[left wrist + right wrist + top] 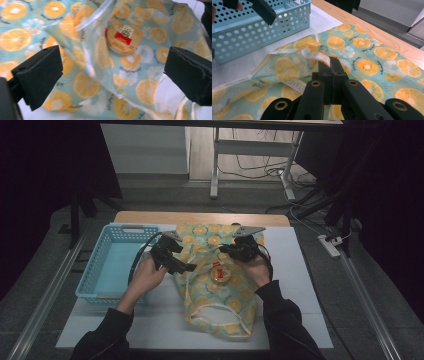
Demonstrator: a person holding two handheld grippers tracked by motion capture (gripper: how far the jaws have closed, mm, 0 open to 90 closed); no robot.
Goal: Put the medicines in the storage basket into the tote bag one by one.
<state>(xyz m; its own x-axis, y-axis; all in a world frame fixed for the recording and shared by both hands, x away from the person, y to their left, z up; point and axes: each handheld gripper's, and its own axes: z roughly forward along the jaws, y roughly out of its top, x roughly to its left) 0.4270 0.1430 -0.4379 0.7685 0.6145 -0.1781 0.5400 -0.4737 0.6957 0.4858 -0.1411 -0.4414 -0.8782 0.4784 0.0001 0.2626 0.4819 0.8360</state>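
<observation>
This looks like a lab or recording room rather than a home. A light wooden worktop [200, 217] under a white sheet stands on grey carpet, hemmed by black curtains [45, 165] left and right. Metal rails [47, 292] run along the floor, and at the far right, cables trail to a white power strip [330, 245] beside a white metal desk frame [215, 165].

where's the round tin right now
In the high view the round tin lies on the orange-print bag at mid-table, between the left gripper and right gripper, right of the blue basket.

Orange-print bag [216, 285], round tin [220, 272] atop
</observation>
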